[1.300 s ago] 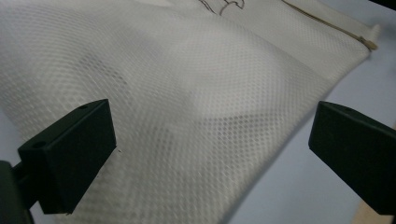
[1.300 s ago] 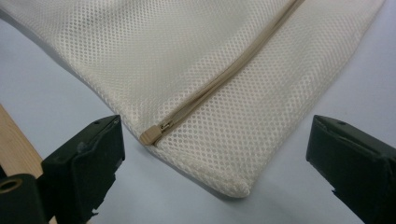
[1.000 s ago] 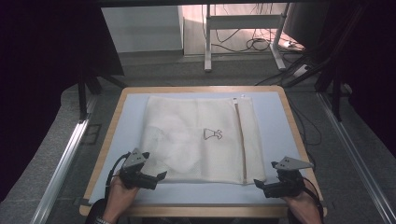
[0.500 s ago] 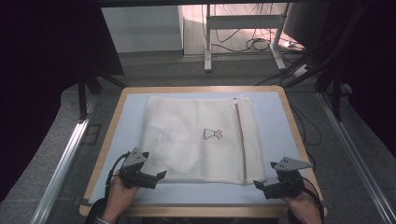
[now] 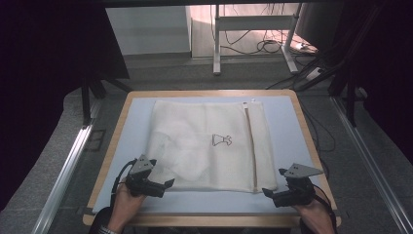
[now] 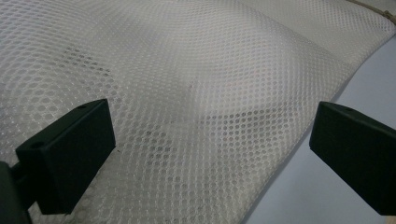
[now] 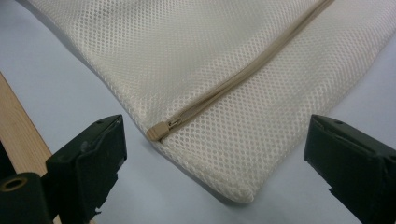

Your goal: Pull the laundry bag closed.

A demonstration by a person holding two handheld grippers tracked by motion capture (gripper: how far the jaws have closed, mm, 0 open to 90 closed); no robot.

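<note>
A: Mesh, cream-coloured, is what lies under both tools. It is a flat laundry bag (image 5: 209,144) spread on the pale blue tabletop (image 5: 287,117), which has a wooden rim.

B: Where does the bag sit on it?

A: Roughly in the middle, with its near edge close to the person's side. A beige zipper (image 5: 251,146) runs from the far edge to the near edge along the bag's right part, and a small dark printed mark (image 5: 221,140) shows near the centre.

B: And the left gripper (image 5: 163,187)?

A: It sits at the bag's near left corner. In the left gripper view its jaws stand wide apart with the mesh (image 6: 196,93) between and beyond them; they grasp nothing. The bag's edge runs diagonally there, with bare tabletop to the right of it.

B: The right gripper (image 5: 270,193)?

A: At the near right corner. In the right gripper view its jaws are also spread wide and hold nothing. Between them lies the bag's corner (image 7: 243,191), and the zipper's closed end with its pull (image 7: 161,129) is just beside that corner, nearer the left jaw. The wooden rim (image 7: 23,135) shows at the left of that view.

B: Do the jaws touch the bag?

A: I cannot tell.
</note>
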